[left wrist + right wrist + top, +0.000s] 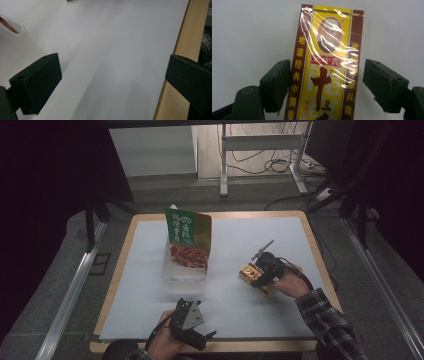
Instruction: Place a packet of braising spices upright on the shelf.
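The left gripper (200,336) was held at the near edge of the white-topped table (250,240), its jaws spread apart with nothing between them. Toward the table's middle, a green snack pouch (189,236) was stood upright in a clear plastic container (183,276). At the right, the yellow and maroon seasoning packet (324,72) was framed by the right gripper (325,85). One jaw was seen against the packet's edge; the other was set apart from it.

This looks like a lab recording station: a wooden-edged table with a white top (260,235) stands on grey carpet between black curtains (45,180), with a white metal frame (260,145) and loose cables (270,162) behind it.
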Demonstrator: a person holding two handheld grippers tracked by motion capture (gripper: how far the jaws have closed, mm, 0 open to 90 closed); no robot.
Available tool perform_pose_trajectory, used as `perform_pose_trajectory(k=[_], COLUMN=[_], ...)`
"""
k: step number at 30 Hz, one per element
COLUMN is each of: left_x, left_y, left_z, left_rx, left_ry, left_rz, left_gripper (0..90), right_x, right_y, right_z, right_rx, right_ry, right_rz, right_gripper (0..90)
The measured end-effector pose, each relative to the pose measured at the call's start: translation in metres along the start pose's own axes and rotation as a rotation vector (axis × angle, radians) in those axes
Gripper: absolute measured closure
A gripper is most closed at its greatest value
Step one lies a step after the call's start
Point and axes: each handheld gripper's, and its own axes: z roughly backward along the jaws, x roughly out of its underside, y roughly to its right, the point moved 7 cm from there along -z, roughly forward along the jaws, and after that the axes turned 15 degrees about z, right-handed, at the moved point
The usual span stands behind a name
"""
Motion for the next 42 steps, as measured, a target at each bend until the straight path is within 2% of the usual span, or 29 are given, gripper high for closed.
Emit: perform_pose_trajectory(k=[9,14,18,23,30,34,36,42], left_x=[0.0,0.0,0.0,0.0,0.0,-0.001,-0.001,-0.002], left_y=[0.0,0.0,0.0,0.0,0.0,0.001,0.0,-0.001], left_z=[0.0,0.0,0.0,0.0,0.0,0.001,0.001,0.003], left_rx=[0.0,-0.001,-0.001,-0.002,-0.004,0.02,0.02,0.029], left_ry=[-0.003,-0.003,-0.002,-0.003,0.0,0.012,0.018,0.025], left_rz=[-0.003,-0.003,-0.003,-0.004,-0.003,0.026,0.032,0.047], left_gripper=[0.6,0.6,0.6,0.6,0.6,0.5,0.5,0.5], right_x=[-0.018,-0.022,-0.022,-0.023,-0.026,-0.028,-0.029,-0.033], right_y=[0.004,0.004,0.004,0.003,0.002,0.001,0.002,0.002], right_z=[-0.01,-0.02,-0.018,-0.01,0.003,0.012,0.015,0.028], right_rx=[-0.015,-0.031,-0.023,-0.012,0.014,0.036,0.053,0.098], right_ry=[-0.09,-0.148,-0.158,-0.101,0.026,0.098,0.143,0.253], right_rz=[0.022,0.009,0.018,0.017,0.016,0.015,0.025,0.015], right_gripper=[25.2,27.2,30.2,30.5,31.1,31.5,31.6,31.8])
